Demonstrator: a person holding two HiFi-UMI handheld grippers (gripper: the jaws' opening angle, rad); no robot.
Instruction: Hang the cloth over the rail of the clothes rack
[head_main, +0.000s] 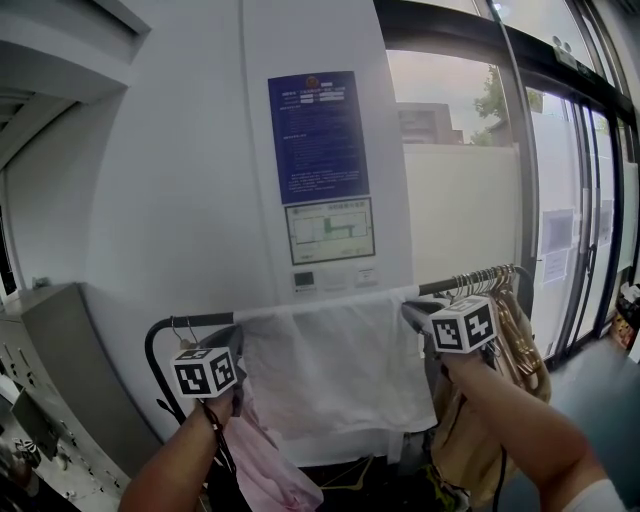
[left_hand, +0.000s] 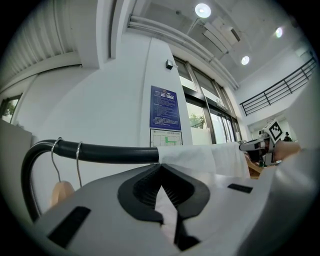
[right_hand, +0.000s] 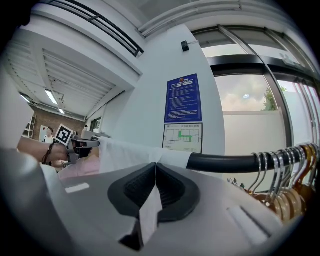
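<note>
Left tongs (left_hand: 161, 170) are closed tight on a fold of the white cloth (head_main: 340, 365) - right tongs (right_hand: 154, 170) the same, each at one upper side. Behind them the cloth already lies over the rail (head_main: 195, 321), beside the hangers (head_main: 488, 282). Step seems the final adjust - next prob. both tongs open and pull away w/o dragging it.

Lit brightly and evenly by daylight through the glass doors (head_main: 560, 200) at right of head view, washed pale at the sky. Blown out to white discs at the ceiling lights (left_hand: 202, 10) in left gripper view. Shaded softly along the white wall (head_main: 170, 200). Nearly overexposed on the cloth (head_main: 340, 360), folds faint. Heavily barrel-distorted, vignetted black at corners of both gripper views. Soft in nearest foreground, sharp beyond.
</note>
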